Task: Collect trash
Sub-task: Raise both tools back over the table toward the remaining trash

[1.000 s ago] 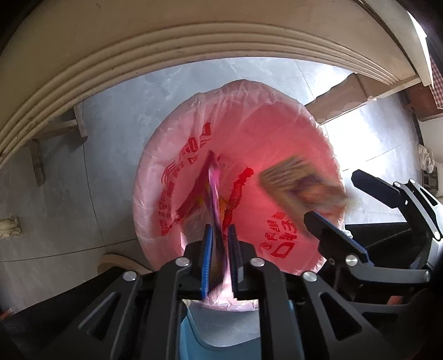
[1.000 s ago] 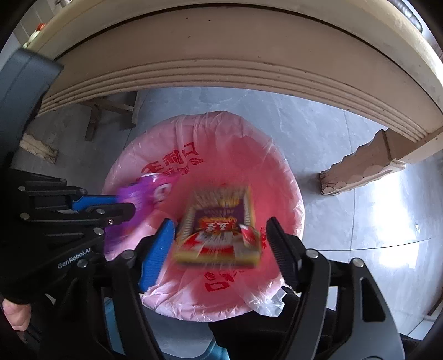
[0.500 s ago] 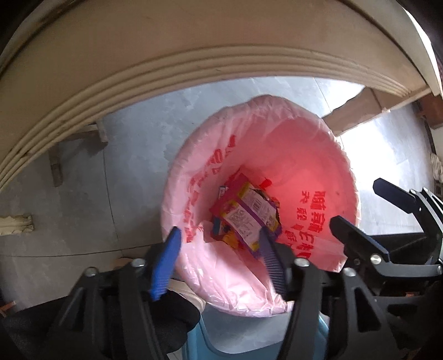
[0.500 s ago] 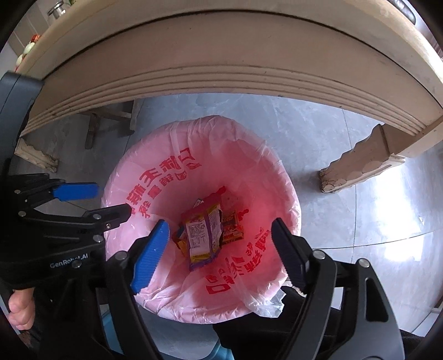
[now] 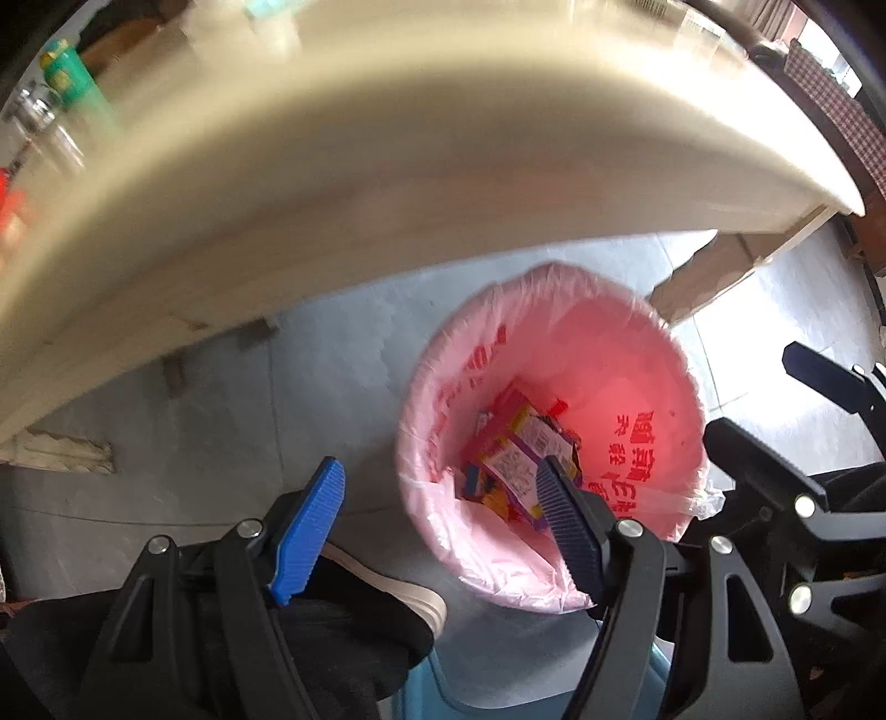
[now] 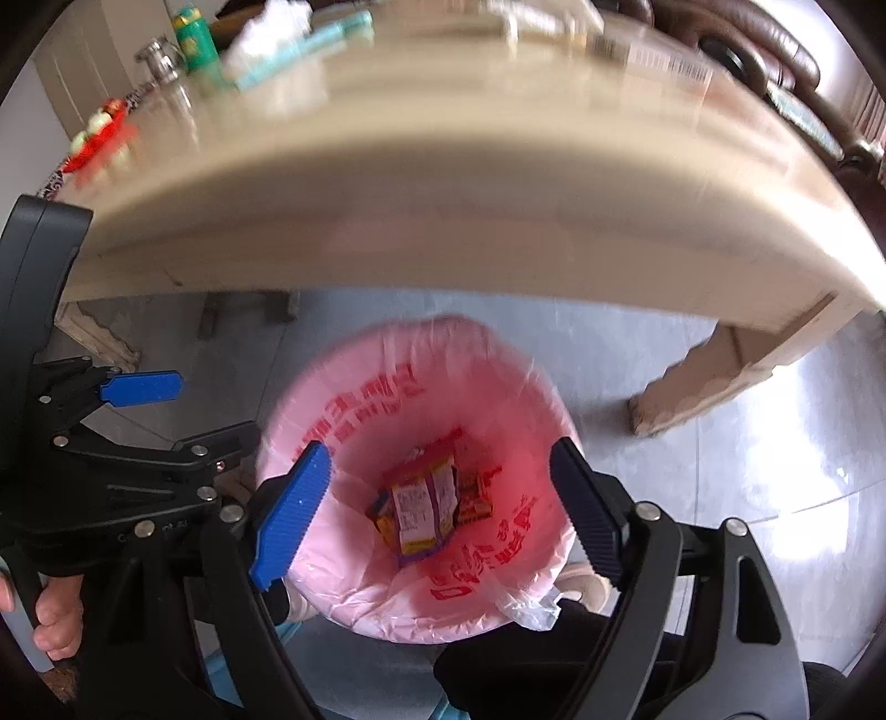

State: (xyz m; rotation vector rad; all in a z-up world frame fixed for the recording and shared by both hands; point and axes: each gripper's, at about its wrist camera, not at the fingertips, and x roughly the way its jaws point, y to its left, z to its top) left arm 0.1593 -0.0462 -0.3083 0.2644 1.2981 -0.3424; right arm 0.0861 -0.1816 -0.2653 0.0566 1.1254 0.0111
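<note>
A bin lined with a pink bag with red print (image 5: 637, 354) stands on the grey floor under the table edge; it also shows in the right wrist view (image 6: 354, 410). Snack wrappers (image 5: 520, 459) lie at its bottom, also seen in the right wrist view (image 6: 426, 504). My left gripper (image 5: 443, 498) is open and empty above the bin's left rim. My right gripper (image 6: 437, 487) is open and empty above the bin's mouth. The right gripper appears in the left wrist view (image 5: 775, 421), and the left gripper in the right wrist view (image 6: 183, 415).
A beige table (image 6: 498, 183) looms over the bin, blurred, with a green bottle (image 6: 194, 39), tissues (image 6: 277, 39) and red items (image 6: 94, 138) on top. A table leg (image 6: 714, 376) stands right of the bin. A shoe (image 5: 398, 592) and blue stool (image 5: 498, 692) are below.
Both grippers let go of their wrappers a second ago; the wrappers fell into the bin. Since then both grippers have risen and tilted up, so the table top has come into view.
</note>
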